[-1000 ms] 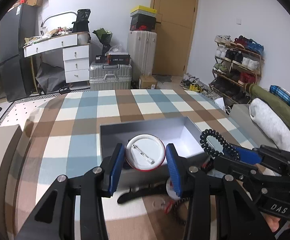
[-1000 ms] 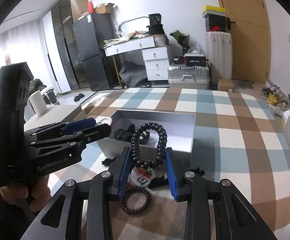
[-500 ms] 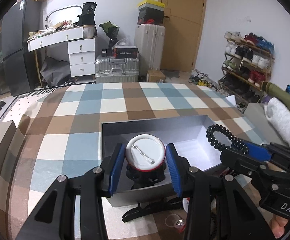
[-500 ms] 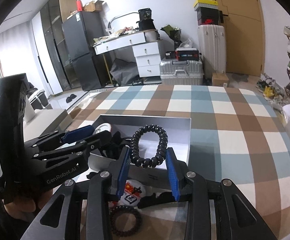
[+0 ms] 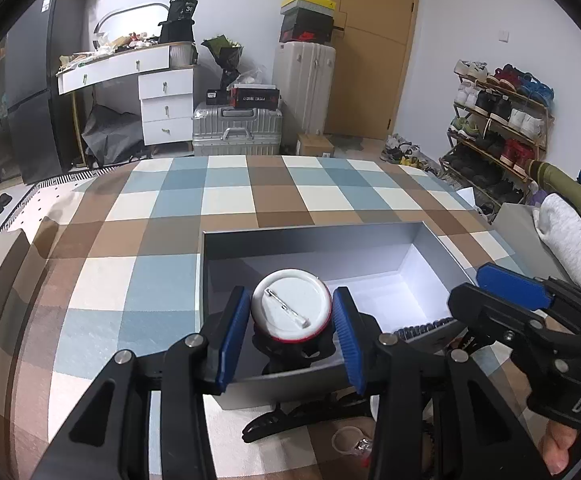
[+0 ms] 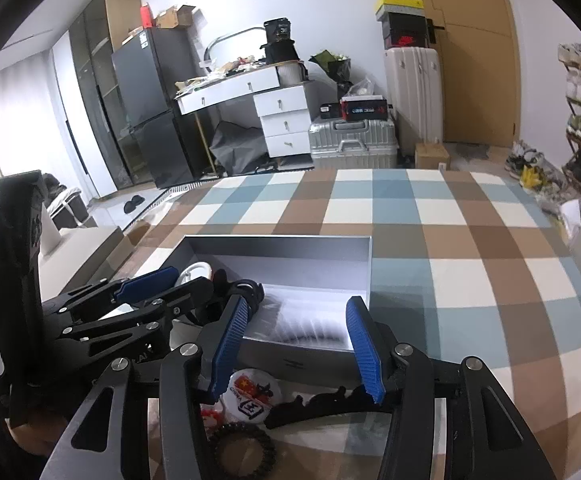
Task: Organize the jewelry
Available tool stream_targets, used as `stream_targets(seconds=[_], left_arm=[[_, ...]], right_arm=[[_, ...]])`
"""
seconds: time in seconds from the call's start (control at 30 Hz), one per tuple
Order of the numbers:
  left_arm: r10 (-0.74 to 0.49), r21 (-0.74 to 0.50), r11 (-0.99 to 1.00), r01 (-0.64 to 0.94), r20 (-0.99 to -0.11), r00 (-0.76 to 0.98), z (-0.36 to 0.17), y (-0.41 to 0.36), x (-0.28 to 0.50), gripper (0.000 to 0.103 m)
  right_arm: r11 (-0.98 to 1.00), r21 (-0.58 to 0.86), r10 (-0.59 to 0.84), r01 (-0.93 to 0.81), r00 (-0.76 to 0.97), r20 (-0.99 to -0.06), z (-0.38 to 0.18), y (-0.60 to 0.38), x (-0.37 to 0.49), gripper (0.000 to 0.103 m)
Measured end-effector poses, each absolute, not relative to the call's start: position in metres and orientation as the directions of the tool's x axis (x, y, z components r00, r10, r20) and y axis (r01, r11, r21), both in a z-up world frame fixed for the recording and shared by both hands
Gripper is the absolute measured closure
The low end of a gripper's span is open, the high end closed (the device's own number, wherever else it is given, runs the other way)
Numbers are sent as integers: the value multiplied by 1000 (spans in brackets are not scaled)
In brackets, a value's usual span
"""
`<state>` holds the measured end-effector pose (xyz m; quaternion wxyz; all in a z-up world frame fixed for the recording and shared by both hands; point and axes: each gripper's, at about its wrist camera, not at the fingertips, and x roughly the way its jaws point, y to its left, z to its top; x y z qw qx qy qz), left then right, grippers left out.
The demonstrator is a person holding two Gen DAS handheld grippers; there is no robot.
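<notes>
While your left gripper stays clamped on the round pin badge, white back and pin facing up and red rim showing at its lower edge, the badge hangs over the near left part of the grey box. Beneath it, inside the box, sits something black; I cannot tell from here what it is.

Your right gripper has just been opening its jaws, and nothing is pressed between the blue pads now. They stand apart over the box's near wall. Below them, on the white floor of the box, a dark coiled hair tie appears as a motion-blurred streak, so its exact resting place is hard to judge. From the left wrist camera part of that coil shows at the box's right near corner, just below the right gripper's fingers.

Outside the box, on the checked cloth, you have things lying just in front of the near wall: a second badge with a red and white printed face, a black claw clip beside it, and another black coiled hair tie nearer you. A small clear ring lies by the clip in the left wrist view.
</notes>
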<state>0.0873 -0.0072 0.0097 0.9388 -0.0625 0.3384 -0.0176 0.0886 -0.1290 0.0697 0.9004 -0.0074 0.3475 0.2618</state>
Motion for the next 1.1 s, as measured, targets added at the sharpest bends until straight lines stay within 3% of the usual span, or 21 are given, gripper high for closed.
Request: stream_targets(seconds=[0.1, 0.13, 0.2, 0.27, 0.33, 0.9, 0.97, 1.1], left_arm=[[-78, -131, 991, -8, -640, 764, 10, -8, 87, 65], [-78, -130, 992, -8, -639, 765, 10, -8, 86, 59], [-94, -138, 990, 8, -633, 768, 11, -9, 85, 48], [-87, -129, 992, 6, -629, 772, 12, -11, 83, 29], [-94, -132, 991, 14, -622, 777, 13, -12, 81, 23], [-84, -90, 995, 36, -622, 778, 17, -19, 57, 15], [-61, -73, 997, 19, -626, 777, 17, -17, 52, 6], [-56, -96, 995, -5, -627, 777, 18, -5, 39, 3]], right_arm=[[864, 146, 458, -481, 634, -624, 74, -131, 83, 51], [865, 144, 458, -481, 636, -621, 75, -133, 80, 49], [864, 149, 460, -480, 636, -620, 76, -135, 77, 35], [866, 152, 462, -476, 645, -608, 78, -140, 73, 30], [872, 146, 453, -468, 655, -605, 79, -144, 71, 27], [870, 233, 480, -434, 637, -604, 69, -179, 57, 8], [862, 244, 494, -444, 632, -597, 71, -179, 56, 7], [856, 240, 503, -458, 630, -592, 75, -175, 53, 7]])
